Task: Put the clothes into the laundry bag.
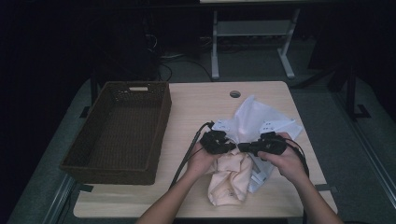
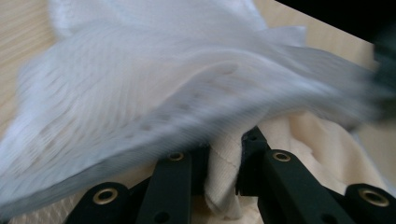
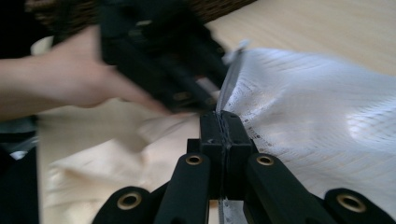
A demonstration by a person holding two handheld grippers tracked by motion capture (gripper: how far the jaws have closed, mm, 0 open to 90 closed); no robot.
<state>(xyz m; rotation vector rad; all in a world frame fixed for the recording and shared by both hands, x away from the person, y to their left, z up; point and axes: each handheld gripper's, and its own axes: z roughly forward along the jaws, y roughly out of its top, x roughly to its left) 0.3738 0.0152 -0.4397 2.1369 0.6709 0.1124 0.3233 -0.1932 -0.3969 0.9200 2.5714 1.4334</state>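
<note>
Near the worktop's point(image 1: 196, 100) 5 o'clock corner, the left gripper's point(image 2: 223, 161) jaws pinch the cream garment point(image 1: 229, 179) while the right gripper's point(image 3: 224, 130) jaws clamp the white mesh bag's point(image 1: 254, 119) edge.

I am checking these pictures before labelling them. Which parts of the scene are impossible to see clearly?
- Cream garment: in the high view, hands and both grippers cover its upper part.
- White mesh bag: blurred in the left gripper view, weave unclear.
- Left gripper: blurred in the right gripper view.
- Basket: cut off by the top edge in the right gripper view.
</note>
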